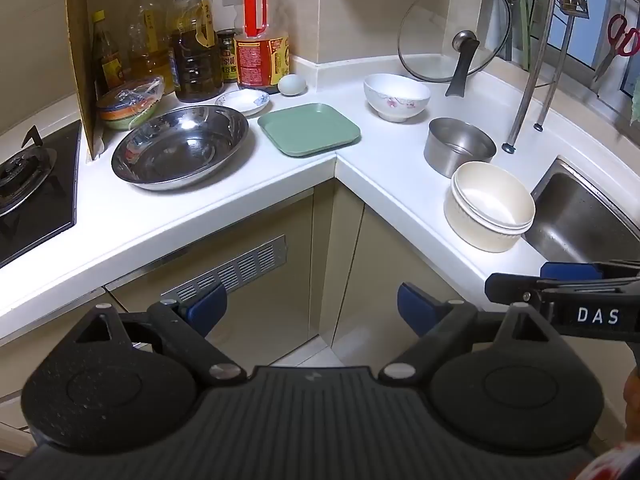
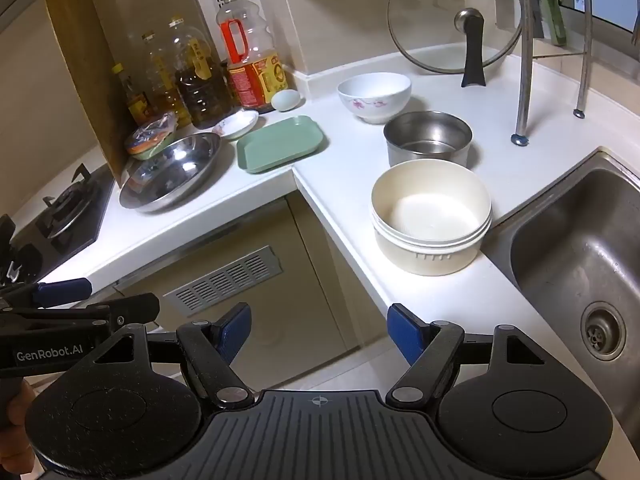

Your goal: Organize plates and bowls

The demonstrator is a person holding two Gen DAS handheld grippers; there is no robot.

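Both the left gripper (image 1: 312,308) and the right gripper (image 2: 319,330) are held empty, fingers apart. The cream bowl stack (image 2: 430,220) beside the sink (image 2: 576,248) is best gripped by its rim.

Home kitchen, corner worktop (image 1: 224,216).
Gas hob (image 1: 28,184) to the left, steel sink (image 2: 568,248) to the right, oil bottles (image 1: 196,52) and glass pan lid (image 1: 452,28) beyond.

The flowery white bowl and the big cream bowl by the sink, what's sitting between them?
A small steel pot sits between the flowery bowl and the cream bowl. Both wrist views show it, and the right one shows it best.
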